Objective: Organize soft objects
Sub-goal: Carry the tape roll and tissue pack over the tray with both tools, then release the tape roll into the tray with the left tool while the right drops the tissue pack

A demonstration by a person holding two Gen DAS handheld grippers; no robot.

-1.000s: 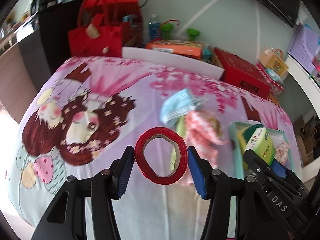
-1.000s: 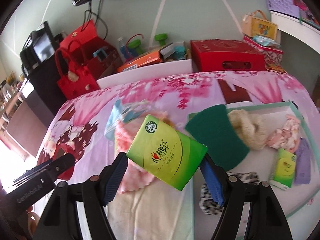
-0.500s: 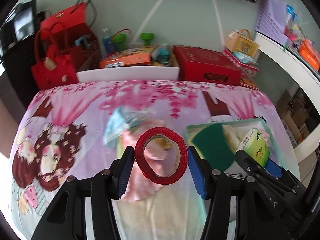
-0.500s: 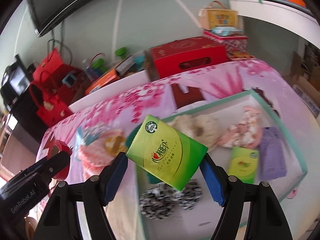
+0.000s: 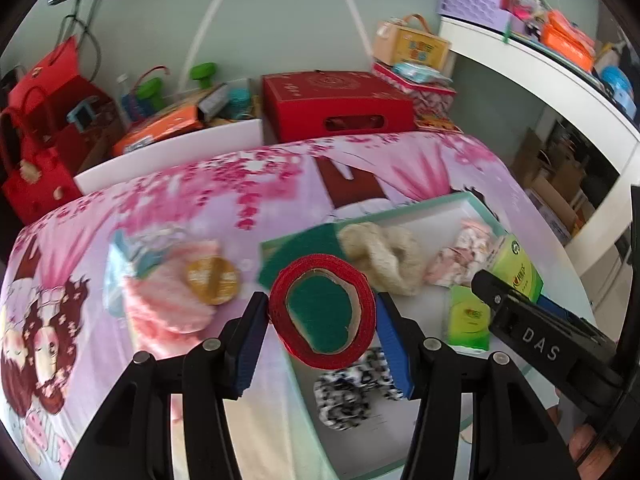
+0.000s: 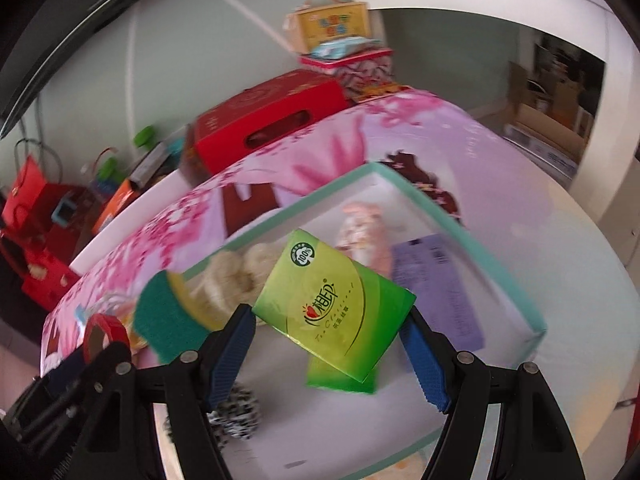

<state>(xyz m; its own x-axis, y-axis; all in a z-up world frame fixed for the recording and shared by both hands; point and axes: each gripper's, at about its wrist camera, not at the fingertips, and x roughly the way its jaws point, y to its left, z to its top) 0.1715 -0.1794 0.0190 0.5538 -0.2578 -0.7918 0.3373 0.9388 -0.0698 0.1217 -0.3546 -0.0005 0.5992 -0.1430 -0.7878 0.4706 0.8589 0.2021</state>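
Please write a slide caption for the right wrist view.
Right claw holds a green tissue pack above the mint-rimmed tray of soft items.

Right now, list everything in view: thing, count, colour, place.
tape roll: 1, red, held in the left gripper.
tissue pack: 1, green, held in the right gripper above the tray.
second tissue pack: 1, green, lying in the tray.
tray: 1, teal rim, white floor, on the bed.
scrunchie: 1, cream, in the tray.
sponge: 1, green and yellow, at the tray's left edge.
patterned scrunchie: 1, black and white, in the tray.
purple pack: 1, in the tray.
pink cloth: 1, on the bed, left of the tray.
red box: 1, behind the bed.
left gripper: black, blue pads.
right gripper: black, blue pads.
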